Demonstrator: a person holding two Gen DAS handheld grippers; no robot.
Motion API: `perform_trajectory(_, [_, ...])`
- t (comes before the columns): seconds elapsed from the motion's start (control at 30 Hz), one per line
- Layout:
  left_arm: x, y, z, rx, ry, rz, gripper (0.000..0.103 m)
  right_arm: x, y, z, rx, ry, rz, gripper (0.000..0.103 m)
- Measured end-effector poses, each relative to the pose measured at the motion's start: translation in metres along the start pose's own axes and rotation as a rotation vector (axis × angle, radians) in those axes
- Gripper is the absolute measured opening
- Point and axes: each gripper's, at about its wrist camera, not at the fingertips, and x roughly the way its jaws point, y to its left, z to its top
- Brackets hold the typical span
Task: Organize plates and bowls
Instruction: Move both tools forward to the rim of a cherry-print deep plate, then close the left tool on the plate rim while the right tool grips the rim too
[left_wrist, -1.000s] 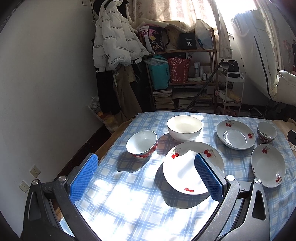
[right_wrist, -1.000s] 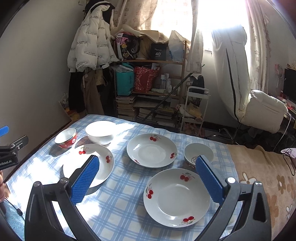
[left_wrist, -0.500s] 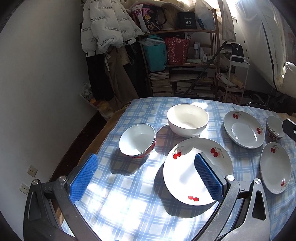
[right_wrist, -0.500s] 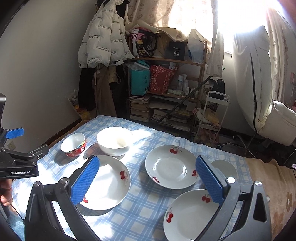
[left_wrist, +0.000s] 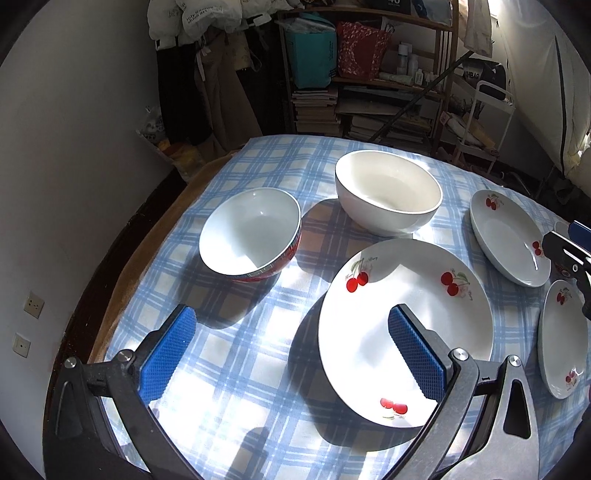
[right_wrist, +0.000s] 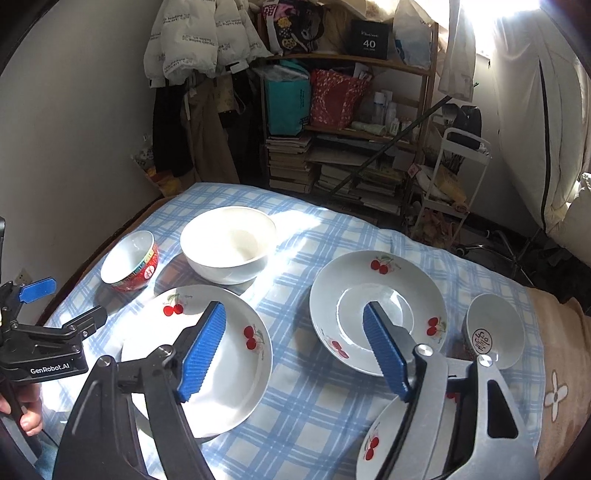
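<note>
sunlit blue-checked tablecloth covers the table, with cluttered shelves and hanging coats behind. in the right wrist view the right gripper has just been closing its jaws, yet they stand apart with nothing between them; the cherry plate lies at one o'clock from the jaws, its near rim under the right pad, and the right hand is nearer to it. the small bowl sits at three o'clock. in the left wrist view the left gripper is released and empty; the red-banded bowl lies at eleven o'clock, the big white bowl at one o'clock, the large cherry plate under its right pad.
</note>
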Motion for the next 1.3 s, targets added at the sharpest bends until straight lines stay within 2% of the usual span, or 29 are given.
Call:
perform_trajectory(0.17, [0.020,-0.007,-0.002,0.018,0.042,0.009,0.102,0.030,-0.003,-0.009,0.043,0.055,0.061,0.077])
perform_trajectory(0.57, [0.045,-0.013,-0.007,0.030,0.107,-0.021,0.102,0.065,0.007,-0.024,0.028,0.129,0.111,0.072])
perform_trajectory(0.77, [0.055,-0.010,-0.007,0.007,0.135,-0.068,0.101,0.076,0.006,-0.030,0.036,0.166,0.131,0.060])
perform_trajectory(0.83, [0.057,-0.007,-0.008,-0.008,0.127,-0.058,0.091,0.080,0.006,-0.033,0.040,0.182,0.140,0.055])
perform_trajectory(1.07, [0.075,0.005,-0.011,-0.080,0.189,-0.135,0.075,0.092,0.006,-0.042,0.060,0.223,0.158,0.034])
perform_trajectory(1.17, [0.082,0.004,-0.013,-0.085,0.212,-0.158,0.057,0.095,0.004,-0.046,0.075,0.239,0.147,0.020])
perform_trajectory(1.2, [0.086,0.003,-0.014,-0.083,0.225,-0.161,0.047,0.097,0.003,-0.047,0.086,0.243,0.150,0.017])
perform_trajectory(1.3, [0.090,0.004,-0.016,-0.121,0.232,-0.193,0.043,0.100,-0.001,-0.050,0.129,0.254,0.182,0.014])
